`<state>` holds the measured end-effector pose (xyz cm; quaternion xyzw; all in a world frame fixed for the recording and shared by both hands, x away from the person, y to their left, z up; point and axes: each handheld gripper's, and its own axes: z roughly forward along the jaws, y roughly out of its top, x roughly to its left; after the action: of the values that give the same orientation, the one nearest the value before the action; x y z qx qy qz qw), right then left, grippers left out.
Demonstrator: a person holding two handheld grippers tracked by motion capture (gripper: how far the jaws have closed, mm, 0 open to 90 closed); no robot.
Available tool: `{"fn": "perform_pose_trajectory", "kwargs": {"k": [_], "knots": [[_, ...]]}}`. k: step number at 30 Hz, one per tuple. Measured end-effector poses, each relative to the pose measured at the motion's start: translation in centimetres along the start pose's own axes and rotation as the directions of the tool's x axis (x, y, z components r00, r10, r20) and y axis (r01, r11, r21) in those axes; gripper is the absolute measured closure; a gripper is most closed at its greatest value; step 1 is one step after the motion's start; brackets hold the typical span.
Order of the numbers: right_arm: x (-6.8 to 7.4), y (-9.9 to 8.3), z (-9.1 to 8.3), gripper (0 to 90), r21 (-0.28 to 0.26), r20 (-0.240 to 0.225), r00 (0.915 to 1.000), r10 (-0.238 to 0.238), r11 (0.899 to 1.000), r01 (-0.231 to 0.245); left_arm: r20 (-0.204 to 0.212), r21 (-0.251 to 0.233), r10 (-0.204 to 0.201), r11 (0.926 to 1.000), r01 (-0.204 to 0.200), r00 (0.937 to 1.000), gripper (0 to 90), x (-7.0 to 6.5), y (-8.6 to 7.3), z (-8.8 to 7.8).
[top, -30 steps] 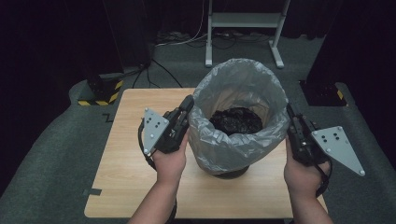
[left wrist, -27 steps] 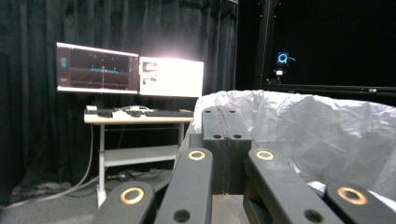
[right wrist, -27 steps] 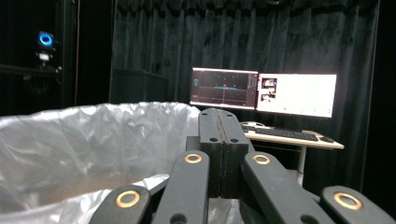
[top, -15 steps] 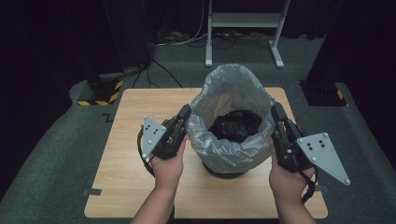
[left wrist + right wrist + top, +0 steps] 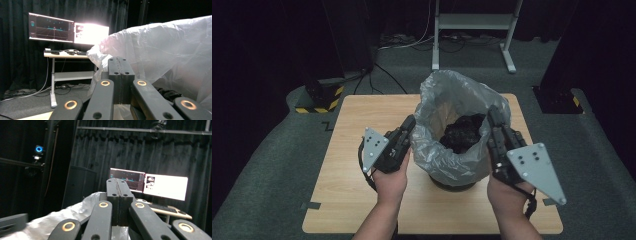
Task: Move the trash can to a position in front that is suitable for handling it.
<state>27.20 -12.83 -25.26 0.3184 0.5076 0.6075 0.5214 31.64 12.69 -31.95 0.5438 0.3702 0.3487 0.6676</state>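
- The table (image 5: 362, 130) is a light wooden top with rounded corners on grey floor; its far left and near left parts lie bare.
- The bin (image 5: 452, 181) stands right of the table's middle, toward the near edge, with a strip of bare wood between its base and that edge.
- The bag (image 5: 447, 145), grey and crinkled, lines the bin and rises well above it; its mouth is open and shows dark stuff (image 5: 462, 131) inside.
- To the right of the bag, a narrow band of table is left before the right edge; to the left, there is much more open top.
- Beyond the far edge stands a white desk frame (image 5: 472, 30), with cables on the floor beside it.
- The left gripper (image 5: 408, 124) is held in a hand (image 5: 391, 181) that comes in from the near edge; it slants up and to the right, its tip against the bag's left side. Its jaws are pressed fully together, with nothing between them, as the left gripper view shows.
- The right gripper (image 5: 492, 114) is held in the other hand (image 5: 508, 196), points away from the person and lies along the bag's right rim. Its jaws too are closed flat on each other, gripping nothing.
- In the left gripper view, the bag (image 5: 160, 50) bulges just right of the jaws; in the right gripper view it (image 5: 62, 216) lies low to their left.
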Motion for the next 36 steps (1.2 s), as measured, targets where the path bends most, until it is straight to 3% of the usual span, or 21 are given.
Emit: {"fn": "perform_pose_trajectory", "kwargs": {"k": [1,2,6,7,9,14,15,16,18,31,33,35,36], "knots": [[0.0,0.0,0.0,90.0,0.0,0.0,1.0,0.0,1.0,0.0,0.0,0.0,0.0,1.0,0.0,1.0,89.7,0.0,0.0,0.0],[1.2,0.0,-0.2,90.0,0.004,-0.025,0.9995,-0.018,1.0,0.018,0.002,0.003,0.0,1.0,0.0,1.0,89.7,0.0,-0.1,0.0],[3.7,-0.1,-0.3,90.0,0.013,-0.087,0.9951,-0.045,0.999,0.047,0.003,0.007,-0.004,1.0,0.004,1.0,89.7,0.0,-0.2,0.0],[3.7,-0.1,-0.3,90.0,0.013,-0.087,0.9951,-0.045,0.999,0.047,0.004,0.008,-0.005,1.0,0.005,1.0,89.7,0.1,-0.3,0.0],[5.5,-0.7,-0.3,90.0,0.035,-0.133,0.9896,-0.054,0.998,0.059,0.007,0.008,-0.005,1.0,0.005,1.0,89.7,0.1,-0.3,0.0],[8.0,-2.3,-0.2,90.0,0.064,-0.201,0.9765,-0.076,0.994,0.091,0.02,0.009,-0.011,0.9999,0.01,0.9997,89.7,0.2,-0.2,-0.2],[8.0,-2.3,-0.2,90.0,0.064,-0.201,0.9765,-0.076,0.994,0.091,0.02,0.009,-0.011,0.9999,0.01,0.9997,89.7,0.2,-0.2,-0.2],[9.1,-3.1,-0.3,90.0,0.075,-0.228,0.9693,-0.093,0.991,0.113,0.024,0.011,-0.012,0.9999,0.012,0.9996,89.7,0.3,-0.2,-0.3],[9.7,-3.7,-0.3,90.0,0.087,-0.246,0.9641,-0.102,0.988,0.126,0.025,0.014,-0.015,0.9998,0.015,0.9996,89.7,0.5,-0.3,-0.4],[11.5,-7.0,0.0,90.0,0.181,-0.306,0.948,-0.089,0.972,0.15,0.057,0.039,-0.025,0.999,0.023,0.9981,88.2,1.2,-0.3,-0.8],[11.5,-7.3,0.1,90.0,0.186,-0.307,0.9471,-0.092,0.97,0.155,0.056,0.038,-0.021,0.9991,0.019,0.9982,84.9,1.2,-0.2,-0.9],[11.6,-7.4,0.1,90.0,0.188,-0.31,0.9456,-0.099,0.969,0.163,0.067,0.036,-0.021,0.9992,0.019,0.9975,75.9,1.3,0.1,-1.0],[11.6,-7.5,0.1,90.0,0.189,-0.31,0.9451,-0.103,0.968,0.168,0.08,0.074,-0.042,0.9966,0.036,0.9959,68.2,1.4,0.6,-0.8]]}}
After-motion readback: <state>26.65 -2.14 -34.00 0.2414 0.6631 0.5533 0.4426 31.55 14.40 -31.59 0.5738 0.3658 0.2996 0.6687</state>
